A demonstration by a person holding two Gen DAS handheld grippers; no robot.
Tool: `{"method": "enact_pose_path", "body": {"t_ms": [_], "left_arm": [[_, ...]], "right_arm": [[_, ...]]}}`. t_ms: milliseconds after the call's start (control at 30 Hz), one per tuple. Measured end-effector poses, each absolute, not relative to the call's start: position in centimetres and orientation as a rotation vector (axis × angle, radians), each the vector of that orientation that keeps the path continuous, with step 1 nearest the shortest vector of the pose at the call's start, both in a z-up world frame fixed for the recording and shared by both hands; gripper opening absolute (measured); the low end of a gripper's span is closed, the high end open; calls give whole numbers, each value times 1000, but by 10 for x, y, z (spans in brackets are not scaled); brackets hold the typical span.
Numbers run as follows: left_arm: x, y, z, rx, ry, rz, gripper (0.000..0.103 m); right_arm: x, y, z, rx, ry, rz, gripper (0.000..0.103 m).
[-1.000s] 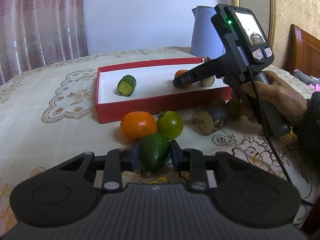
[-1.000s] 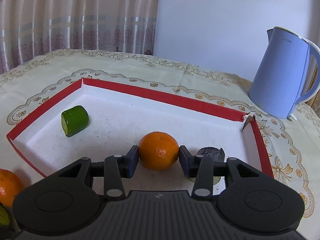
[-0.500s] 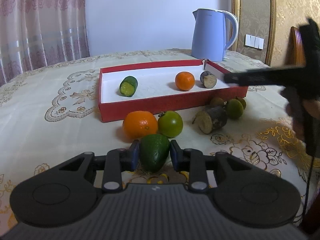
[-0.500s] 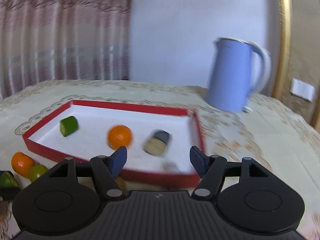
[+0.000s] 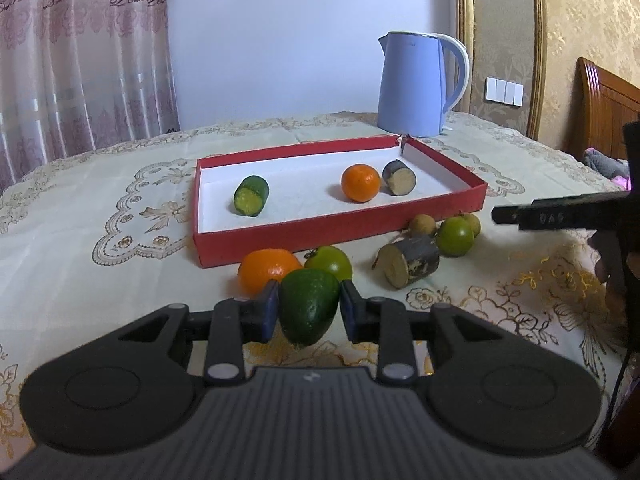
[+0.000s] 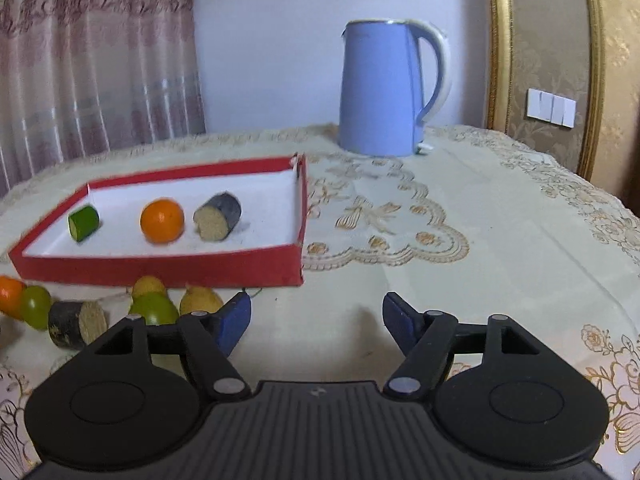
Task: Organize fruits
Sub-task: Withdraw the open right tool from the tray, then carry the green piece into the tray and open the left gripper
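Observation:
My left gripper (image 5: 308, 308) is shut on a dark green avocado (image 5: 308, 310), low over the tablecloth in front of the red tray (image 5: 340, 228). The tray holds a cucumber piece (image 5: 251, 195), an orange (image 5: 360, 183) and a dark cut piece (image 5: 399, 177). Outside it lie an orange (image 5: 264, 268), a green tomato (image 5: 330, 262), a dark log piece (image 5: 408, 262), a green fruit (image 5: 455, 236) and small yellow fruits (image 5: 422, 225). My right gripper (image 6: 316, 320) is open and empty, in front of the tray's (image 6: 160, 268) right corner.
A blue electric kettle (image 5: 416, 84) stands behind the tray, also in the right wrist view (image 6: 384, 88). The right hand-held gripper's body (image 5: 560, 216) shows at the right edge of the left wrist view. A curtain hangs at the back left; a wooden headboard stands at far right.
My right gripper let go of the orange inside the tray, opened and drew back to the right, out of the tray. My left gripper stays shut on the avocado.

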State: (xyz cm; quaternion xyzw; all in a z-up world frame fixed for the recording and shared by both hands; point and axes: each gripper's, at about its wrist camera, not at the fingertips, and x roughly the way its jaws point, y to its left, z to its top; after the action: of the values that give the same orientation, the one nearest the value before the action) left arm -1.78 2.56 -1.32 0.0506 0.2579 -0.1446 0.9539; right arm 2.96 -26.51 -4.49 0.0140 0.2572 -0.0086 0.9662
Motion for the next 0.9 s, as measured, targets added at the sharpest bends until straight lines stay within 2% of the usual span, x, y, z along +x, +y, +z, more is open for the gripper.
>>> {"method": "enact_pose_path", "body": {"t_ms": [267, 567, 900], "left_arm": [[-9, 21, -5, 118, 507, -284, 29], [11, 10, 17, 136, 454, -305, 29], [70, -2, 35, 132, 432, -258, 29]], "right_arm": [[36, -278, -51, 112, 584, -12, 79], [38, -270, -53, 69, 608, -7, 87], [43, -263, -54, 25, 629, -5, 92]]}}
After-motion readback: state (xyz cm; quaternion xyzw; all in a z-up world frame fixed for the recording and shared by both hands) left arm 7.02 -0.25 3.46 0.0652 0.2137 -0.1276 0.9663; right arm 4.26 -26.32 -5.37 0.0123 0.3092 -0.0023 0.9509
